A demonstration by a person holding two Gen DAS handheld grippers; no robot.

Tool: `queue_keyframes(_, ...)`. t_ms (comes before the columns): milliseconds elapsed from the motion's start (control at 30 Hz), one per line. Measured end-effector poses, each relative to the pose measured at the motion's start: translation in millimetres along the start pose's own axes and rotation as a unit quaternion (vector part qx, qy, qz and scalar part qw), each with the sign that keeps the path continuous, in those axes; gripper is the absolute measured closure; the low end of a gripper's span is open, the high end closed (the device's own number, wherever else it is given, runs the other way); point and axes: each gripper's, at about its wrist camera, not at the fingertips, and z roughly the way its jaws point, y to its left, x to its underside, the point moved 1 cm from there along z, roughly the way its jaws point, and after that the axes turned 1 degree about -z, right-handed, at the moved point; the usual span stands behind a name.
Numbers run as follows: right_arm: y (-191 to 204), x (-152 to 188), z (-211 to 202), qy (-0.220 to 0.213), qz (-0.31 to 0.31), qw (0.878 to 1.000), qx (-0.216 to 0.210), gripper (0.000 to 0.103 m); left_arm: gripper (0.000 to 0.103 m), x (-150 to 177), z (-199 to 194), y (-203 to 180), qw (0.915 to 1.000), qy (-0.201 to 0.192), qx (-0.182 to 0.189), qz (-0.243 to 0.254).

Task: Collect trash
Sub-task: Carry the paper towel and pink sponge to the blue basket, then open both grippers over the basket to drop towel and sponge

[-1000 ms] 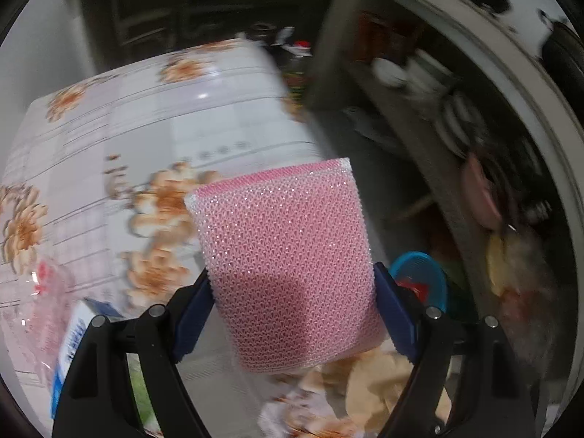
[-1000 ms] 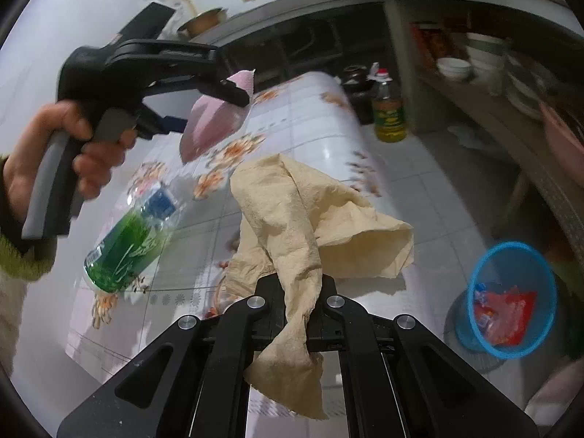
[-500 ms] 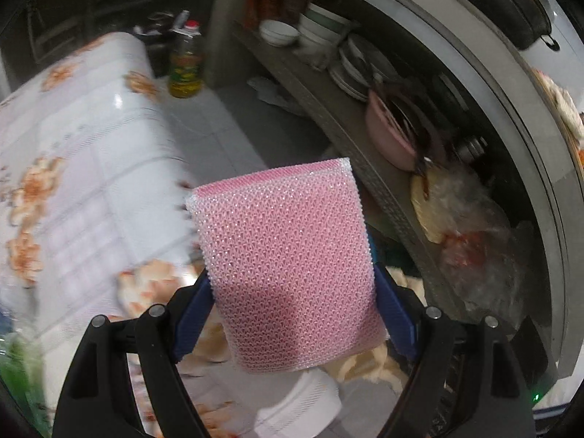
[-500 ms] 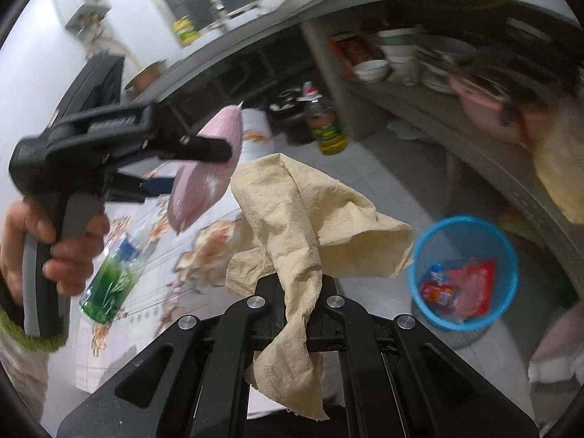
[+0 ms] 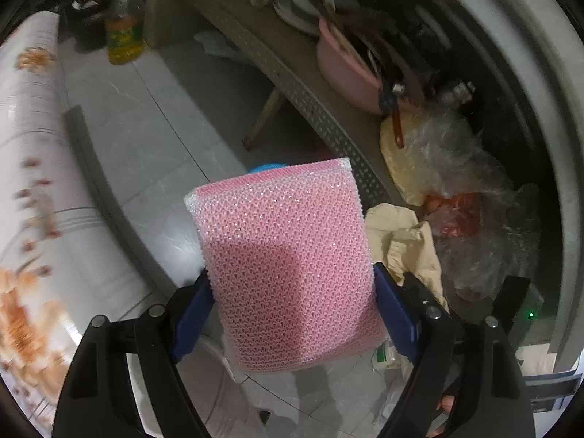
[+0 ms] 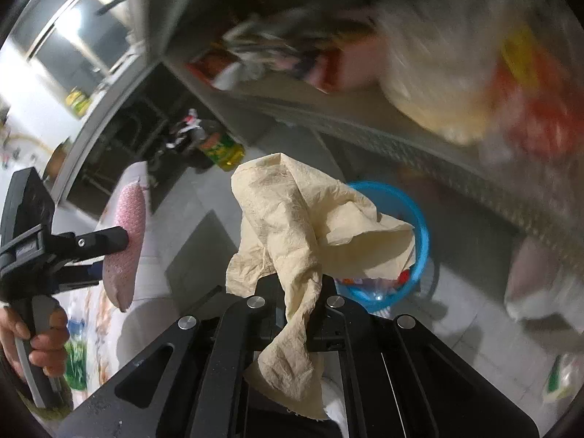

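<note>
A pink mesh sponge (image 5: pixel 288 262) stands upright between the blue pads of my left gripper (image 5: pixel 292 303), which is shut on it across its width. The right wrist view shows that sponge (image 6: pixel 126 241) edge-on at the left, in the hand-held left gripper (image 6: pixel 109 252). My right gripper (image 6: pixel 297 292) is shut on a crumpled beige paper towel (image 6: pixel 306 226), which hangs over a blue trash basket (image 6: pixel 419 219) on the floor. The basket holds red and clear wrappers. In the left wrist view the paper towel (image 5: pixel 405 241) peeks out right of the sponge, and only a sliver of the basket (image 5: pixel 268 166) shows above it.
A floral-cloth table (image 5: pixel 33 197) runs along the left. A yellow oil bottle (image 5: pixel 124 33) stands on the grey tiled floor (image 5: pixel 146 138). A low shelf (image 5: pixel 303 91) on the right carries a pink bowl (image 5: pixel 346 69), dishes and plastic bags (image 5: pixel 449 168).
Both grippers swung right, away from the table and over the floor toward the blue basket, lower than before. The right gripper rolled. Sponge and paper towel stay gripped.
</note>
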Motion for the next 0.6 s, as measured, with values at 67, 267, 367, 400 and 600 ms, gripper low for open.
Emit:
queue_keyframes(67,-11,2,17,0.014,0.014,1.000,0.009,0.100,0.022,-8,21,-3,0.9999,0.015,-0.003,-0.005)
queue_keyframes(267,-37,2,72,0.051,0.041,0.997,0.035,0.100,0.022,-33,92,-4,0.9976,0.061,-0.027,-0.019)
queue_keyframes(367,-50,-2,100,0.062,0.060,0.995,0.048,0.099,0.022,-44,118,-6,0.9963,0.075,-0.038,-0.018)
queue_keyframes(400,-55,-4,111,0.066,0.068,0.994,0.052,0.099,0.022,-48,128,-8,0.9959,0.078,-0.042,-0.018)
queue_keyframes(600,-68,-11,163,0.076,0.086,0.991,0.063,0.086,0.018,-73,174,-16,0.9943,0.088,-0.059,-0.011)
